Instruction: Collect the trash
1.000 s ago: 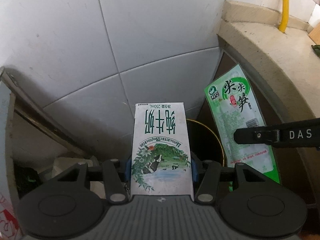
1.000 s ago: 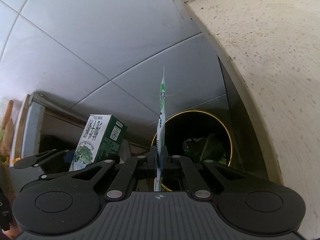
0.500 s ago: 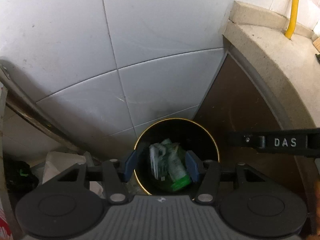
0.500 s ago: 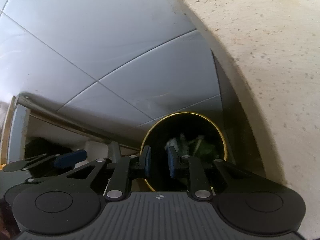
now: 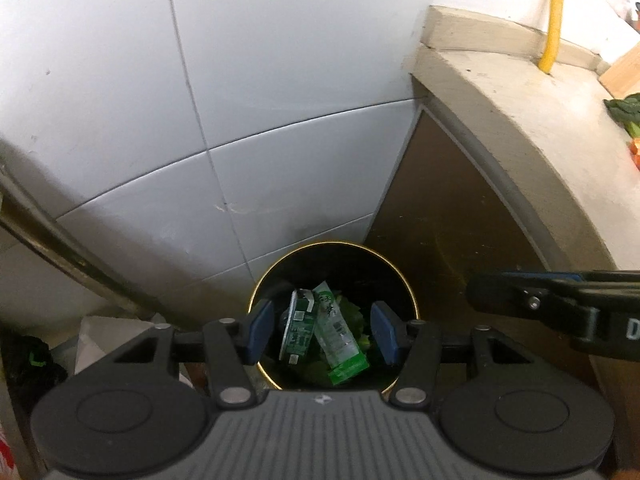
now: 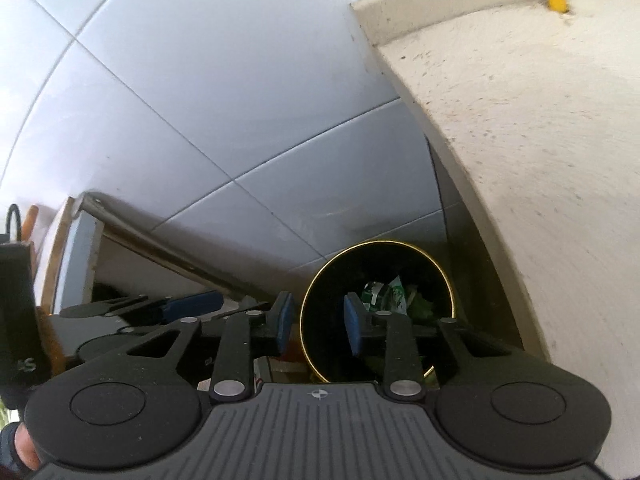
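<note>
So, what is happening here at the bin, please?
A person holds two grippers above a black trash bin beside a stone counter. The left gripper is open and empty. The right gripper is opening, with nothing between its jaws. A milk carton and a green wrapper lie inside the bin.

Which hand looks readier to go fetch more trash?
Probably the right gripper: it is empty, its jaws opening, and beside the counter. The left gripper, also empty, hangs over the bin.
</note>
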{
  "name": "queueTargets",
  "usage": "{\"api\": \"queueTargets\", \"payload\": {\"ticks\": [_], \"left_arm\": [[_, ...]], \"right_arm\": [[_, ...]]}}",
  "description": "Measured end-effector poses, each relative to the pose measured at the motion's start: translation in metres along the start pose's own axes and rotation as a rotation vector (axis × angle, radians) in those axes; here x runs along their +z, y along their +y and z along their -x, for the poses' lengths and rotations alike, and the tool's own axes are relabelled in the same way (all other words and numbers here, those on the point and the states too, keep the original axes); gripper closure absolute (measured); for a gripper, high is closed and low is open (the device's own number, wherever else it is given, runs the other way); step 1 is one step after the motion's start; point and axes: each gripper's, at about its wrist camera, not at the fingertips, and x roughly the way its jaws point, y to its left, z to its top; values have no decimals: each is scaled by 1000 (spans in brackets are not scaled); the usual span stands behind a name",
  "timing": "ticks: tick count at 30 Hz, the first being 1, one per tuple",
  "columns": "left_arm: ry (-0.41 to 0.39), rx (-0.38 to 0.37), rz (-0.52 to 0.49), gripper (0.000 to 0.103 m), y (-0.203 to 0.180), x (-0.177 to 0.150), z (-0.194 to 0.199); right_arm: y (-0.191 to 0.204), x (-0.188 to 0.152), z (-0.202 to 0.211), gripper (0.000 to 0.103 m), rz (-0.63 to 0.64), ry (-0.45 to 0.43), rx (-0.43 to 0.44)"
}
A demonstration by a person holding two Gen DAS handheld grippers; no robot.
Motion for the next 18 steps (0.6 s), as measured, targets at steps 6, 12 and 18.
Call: {"api": "queueTargets", "payload": {"ticks": [6,12,18], "left_arm": [[-13,-21,-31,55,-6,-4,5],[-30,-40,-84,55,-16,-11,10],[-50,-47,-136,55,-26,-19,16]], "right_arm": [[3,-17,20,60,-17,-48,-17],[5,-34,38,60,-34,-88,-49],[2,-49,63,51,-60,-148,-87]]}}
